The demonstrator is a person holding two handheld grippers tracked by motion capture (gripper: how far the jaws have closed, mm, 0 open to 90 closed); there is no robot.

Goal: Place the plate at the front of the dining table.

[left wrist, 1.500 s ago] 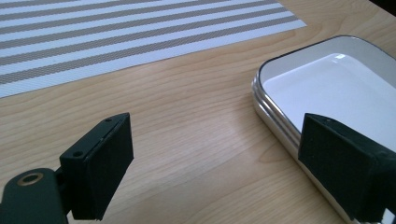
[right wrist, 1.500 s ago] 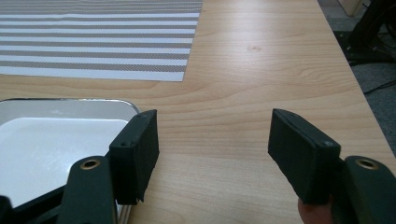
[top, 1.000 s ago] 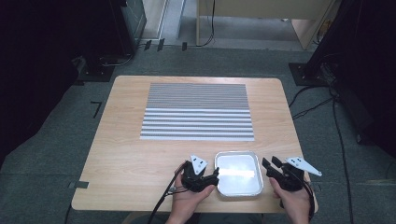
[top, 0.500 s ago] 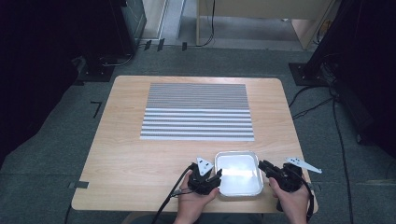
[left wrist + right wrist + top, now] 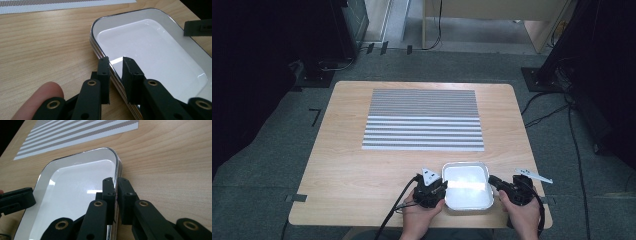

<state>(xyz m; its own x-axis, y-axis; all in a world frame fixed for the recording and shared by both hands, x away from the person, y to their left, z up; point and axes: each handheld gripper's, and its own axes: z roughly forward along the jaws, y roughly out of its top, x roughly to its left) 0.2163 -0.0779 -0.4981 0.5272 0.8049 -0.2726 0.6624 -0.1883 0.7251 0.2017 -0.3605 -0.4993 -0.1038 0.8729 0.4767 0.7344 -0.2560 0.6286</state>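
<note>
A wooden table [image 5: 347,165] carries a striped mat [image 5: 423,120] beyond the grippers and a white tray [image 5: 466,186] between them.

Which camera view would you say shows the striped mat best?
The high view: the whole striped mat lies flat mid-table beyond the tray. The left gripper view catches a sliver of it; the right gripper view shows one corner.

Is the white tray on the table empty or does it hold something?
Empty. The white tray shows only its bare glossy floor, with light reflections, in the high view and both gripper views; nothing lies in it.
</note>
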